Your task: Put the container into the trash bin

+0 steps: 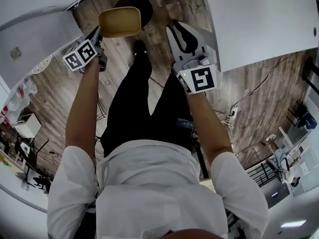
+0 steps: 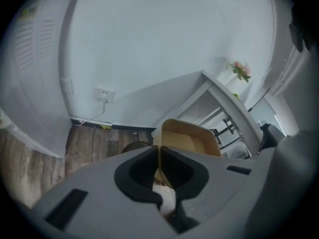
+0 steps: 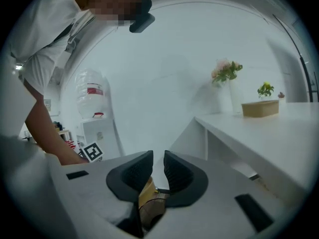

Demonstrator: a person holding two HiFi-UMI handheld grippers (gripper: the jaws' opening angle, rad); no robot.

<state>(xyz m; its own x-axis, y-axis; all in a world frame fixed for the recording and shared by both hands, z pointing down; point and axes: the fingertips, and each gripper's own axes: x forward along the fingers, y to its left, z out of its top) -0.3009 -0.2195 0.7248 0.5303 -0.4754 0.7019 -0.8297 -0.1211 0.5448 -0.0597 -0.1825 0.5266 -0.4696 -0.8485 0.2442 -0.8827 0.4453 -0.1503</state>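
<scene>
A tan, shallow container [image 1: 119, 21] hangs in the air over a round black trash bin [image 1: 144, 5] on the wooden floor. My left gripper [image 1: 99, 32] is shut on the container's near rim. In the left gripper view the jaws [image 2: 158, 151] pinch that rim, the container [image 2: 192, 138] stands out beyond them, and the dark bin [image 2: 130, 146] shows just below and left. My right gripper [image 1: 178, 28] hangs to the right of the bin, apart from the container. Its jaws [image 3: 158, 156] are open by a narrow gap with nothing between them.
A white table [image 1: 259, 19] fills the upper right, close beside the right gripper; it bears a tan box [image 3: 259, 108] and a vase of flowers [image 3: 227, 73]. White furniture [image 1: 30, 39] stands at the left. A wall with a socket [image 2: 104, 93] is behind the bin. Cables [image 1: 259, 83] trail on the floor.
</scene>
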